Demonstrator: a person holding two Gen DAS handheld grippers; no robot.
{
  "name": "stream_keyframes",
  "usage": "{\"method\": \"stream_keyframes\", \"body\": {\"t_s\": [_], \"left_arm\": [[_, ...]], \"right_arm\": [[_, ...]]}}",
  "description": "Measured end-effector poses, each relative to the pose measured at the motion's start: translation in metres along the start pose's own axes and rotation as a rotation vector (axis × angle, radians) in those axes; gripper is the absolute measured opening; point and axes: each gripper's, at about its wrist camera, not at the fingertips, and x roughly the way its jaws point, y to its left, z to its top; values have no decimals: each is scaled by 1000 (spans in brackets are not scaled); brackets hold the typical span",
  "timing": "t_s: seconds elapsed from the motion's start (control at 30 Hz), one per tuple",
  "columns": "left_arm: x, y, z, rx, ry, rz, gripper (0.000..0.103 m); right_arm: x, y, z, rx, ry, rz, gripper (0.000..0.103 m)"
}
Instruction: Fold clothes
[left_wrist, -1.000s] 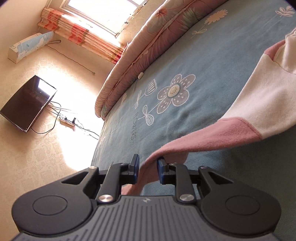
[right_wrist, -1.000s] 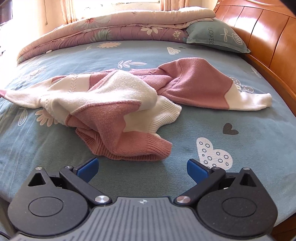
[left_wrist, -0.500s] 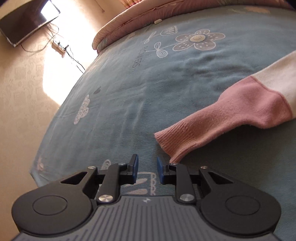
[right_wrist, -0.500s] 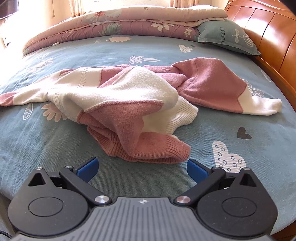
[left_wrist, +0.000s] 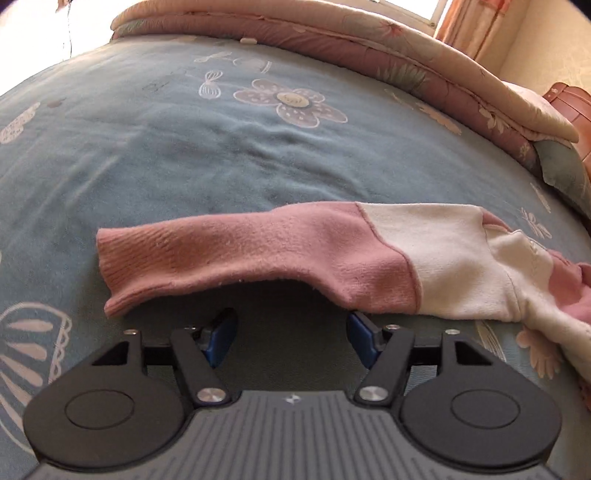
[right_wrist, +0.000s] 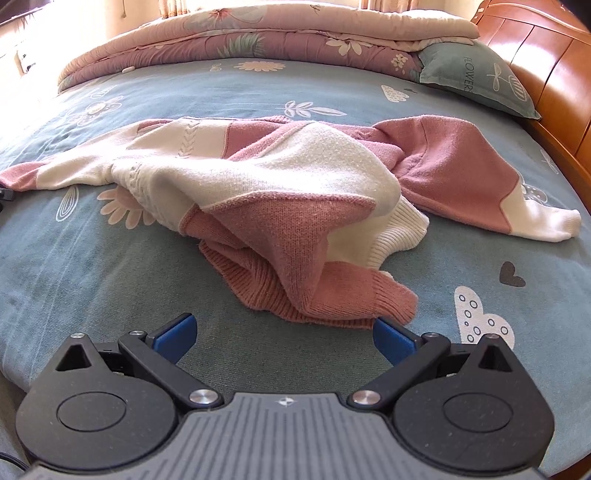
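sweater (left_wrist: 369, 266) body beyond right edge

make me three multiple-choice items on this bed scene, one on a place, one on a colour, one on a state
1. Where does the teal "FLOWERS" pillow lie?
A. against the wooden headboard
B. on the sweater
C. on the floor

2. What colour is the cuff of the knitted pink-and-cream sweater sleeve nearest the left tool?
A. cream
B. pink
C. blue

3. How does the right tool stand?
A. shut on the hem
B. shut, empty
C. open, empty

Answers: 1 A, the pillow rests beside the headboard; 2 B, the ribbed end is pink; 3 C, its blue pads are wide apart with nothing between.
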Motion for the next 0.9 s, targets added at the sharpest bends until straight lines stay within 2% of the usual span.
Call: {"method": "stream_keyframes", "body": {"t_s": [0.2, 0.37, 0.47, 0.6, 0.7, 0.87, 0.9], "left_arm": [[17, -1, 6, 45, -145, -62, 78], [18, 6, 17, 88, -305, 70, 78], [0, 24, 28, 63, -390, 162, 78], [-24, 47, 42, 57, -393, 259, 78], [-42, 50, 48, 74, -410, 311, 79], [-59, 37, 66, 79, -463, 345, 80], [-60, 31, 71, 82, -459, 325, 81]], "right_arm": [[11, 5, 3, -6, 26, -14, 103], [18, 12, 6, -22, 41, -27, 103], [21, 15, 8, -49, 43, -52, 103], [25, 15, 11, -36, 47, -44, 103], [28, 18, 12, -39, 49, -37, 103], [27, 28, 14, -65, 44, -19, 103], [26, 29, 14, -67, 44, -16, 103]]}}
